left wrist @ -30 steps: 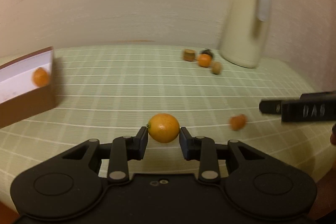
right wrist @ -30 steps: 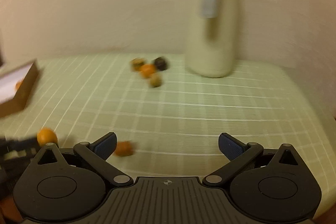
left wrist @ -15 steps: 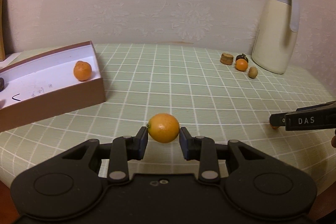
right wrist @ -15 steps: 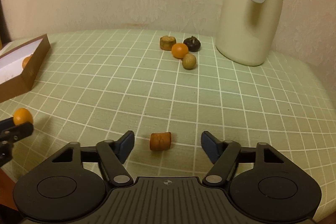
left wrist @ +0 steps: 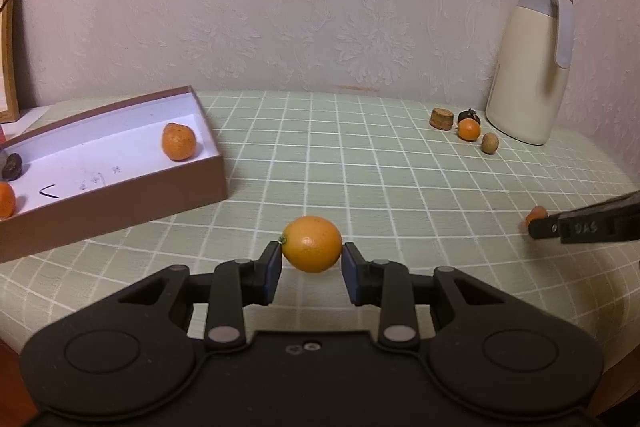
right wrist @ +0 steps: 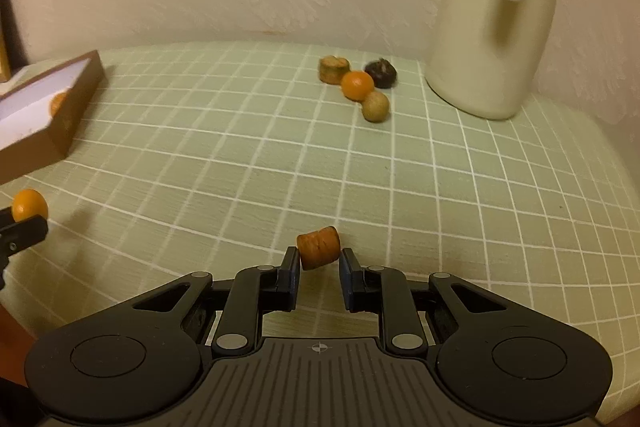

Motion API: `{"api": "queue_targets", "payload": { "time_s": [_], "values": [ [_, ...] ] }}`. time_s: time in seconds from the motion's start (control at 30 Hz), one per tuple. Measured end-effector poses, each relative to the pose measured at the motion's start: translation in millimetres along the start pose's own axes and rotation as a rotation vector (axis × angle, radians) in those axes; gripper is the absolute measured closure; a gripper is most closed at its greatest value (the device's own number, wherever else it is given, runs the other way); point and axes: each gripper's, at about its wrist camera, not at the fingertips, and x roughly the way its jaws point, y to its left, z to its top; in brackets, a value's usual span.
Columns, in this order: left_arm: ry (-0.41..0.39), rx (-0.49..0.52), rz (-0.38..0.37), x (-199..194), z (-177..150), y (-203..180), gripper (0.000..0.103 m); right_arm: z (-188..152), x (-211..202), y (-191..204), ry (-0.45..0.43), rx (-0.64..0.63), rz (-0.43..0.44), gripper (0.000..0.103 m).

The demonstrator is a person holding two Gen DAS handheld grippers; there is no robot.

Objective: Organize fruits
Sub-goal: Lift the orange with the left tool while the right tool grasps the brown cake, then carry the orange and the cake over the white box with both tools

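Observation:
My left gripper is shut on a small round orange, held above the green checked tablecloth. To its left stands the brown box with a white inside, holding a mandarin, a dark fruit and another orange fruit. My right gripper is low over the cloth, its pads against both sides of a small orange-brown cylindrical piece. In the right wrist view the left gripper's orange shows at the left edge.
A cream jug stands at the back right. Beside it lie a tan round slice, an orange fruit, a dark fruit and a brownish ball. A wall closes the back; the table edge curves near.
The right gripper's jaws went from wide open to shut around the orange-brown piece while it slid over it. The left gripper carried its orange sideways, and the box came further into view.

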Motion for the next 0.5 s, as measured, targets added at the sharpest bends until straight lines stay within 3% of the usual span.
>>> {"api": "queue_targets", "payload": {
  "time_s": [0.5],
  "values": [
    [-0.026, -0.06, 0.103, -29, -5, 68, 0.08, 14, -25, 78, -0.115, -0.15, 0.164, 0.082]
  ]
}}
